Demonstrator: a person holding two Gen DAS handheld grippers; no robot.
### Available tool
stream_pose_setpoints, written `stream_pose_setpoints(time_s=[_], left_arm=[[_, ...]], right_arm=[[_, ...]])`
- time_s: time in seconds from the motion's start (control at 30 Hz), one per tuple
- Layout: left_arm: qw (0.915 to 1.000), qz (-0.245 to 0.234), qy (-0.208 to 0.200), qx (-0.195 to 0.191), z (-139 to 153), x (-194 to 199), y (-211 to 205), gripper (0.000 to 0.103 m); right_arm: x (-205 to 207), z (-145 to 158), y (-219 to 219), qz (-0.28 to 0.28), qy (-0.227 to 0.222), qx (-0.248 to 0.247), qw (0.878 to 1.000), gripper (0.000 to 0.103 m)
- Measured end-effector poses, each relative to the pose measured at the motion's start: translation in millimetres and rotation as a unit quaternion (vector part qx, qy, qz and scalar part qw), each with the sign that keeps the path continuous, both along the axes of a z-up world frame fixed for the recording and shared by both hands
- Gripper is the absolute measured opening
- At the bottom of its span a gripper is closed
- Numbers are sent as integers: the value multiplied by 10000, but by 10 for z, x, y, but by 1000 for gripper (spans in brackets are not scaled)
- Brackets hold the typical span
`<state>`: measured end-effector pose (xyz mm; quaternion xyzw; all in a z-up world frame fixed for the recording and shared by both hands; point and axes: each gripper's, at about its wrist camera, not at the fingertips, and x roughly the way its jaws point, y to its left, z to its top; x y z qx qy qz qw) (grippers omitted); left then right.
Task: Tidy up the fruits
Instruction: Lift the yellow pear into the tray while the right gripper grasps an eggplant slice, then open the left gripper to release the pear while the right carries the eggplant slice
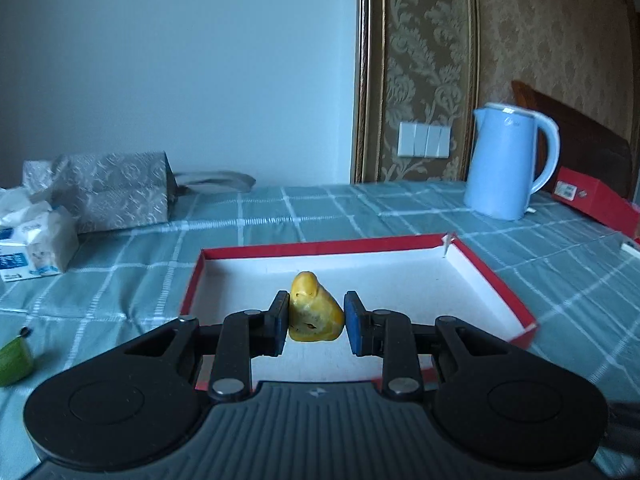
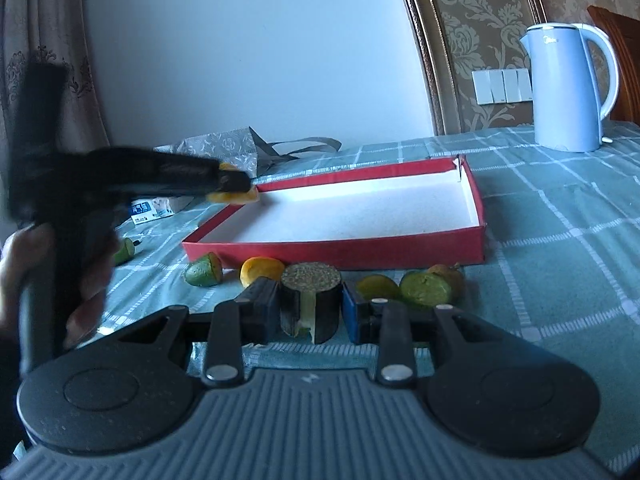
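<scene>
The left tongs (image 1: pixel 316 322) are clamped on a yellow fruit piece (image 1: pixel 314 308), held above the near edge of the red box (image 1: pixel 492 276). The right tongs (image 2: pixel 310 312) are clamped on a dark-skinned fruit slice (image 2: pixel 311 300) just in front of the box, with other cut fruits (image 2: pixel 424 288) beside it on the checked surface (image 2: pixel 560 240)
</scene>
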<state>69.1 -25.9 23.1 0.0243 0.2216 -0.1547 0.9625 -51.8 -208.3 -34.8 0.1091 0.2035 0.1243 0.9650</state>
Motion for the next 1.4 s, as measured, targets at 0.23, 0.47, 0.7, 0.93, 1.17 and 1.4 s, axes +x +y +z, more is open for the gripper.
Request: stream_pose_setpoints(time_s=[0.23, 0.47, 0.7, 0.93, 1.17, 1.4], left_arm=[[9971, 132, 744, -40, -230, 628, -114, 28], [9970, 191, 744, 43, -331, 770, -167, 29], [9981, 401, 439, 182, -326, 722, -184, 72], [9957, 850, -350, -144, -106, 318, 152, 90], [9838, 1626, -438, -608, -105, 92, 682, 94], [9728, 2007, 200, -1142, -218, 212, 1120, 94]], right_arm=[[-5, -13, 6, 19, 3, -9, 10000, 31], [30, -30, 3, 71, 132, 7, 9999, 31], [24, -37, -1, 99, 180, 40, 9998, 31], [27, -32, 7, 99, 193, 34, 9998, 31], [45, -37, -21, 40, 226, 72, 9997, 31], [-19, -26, -36, -123, 35, 55, 9999, 31]])
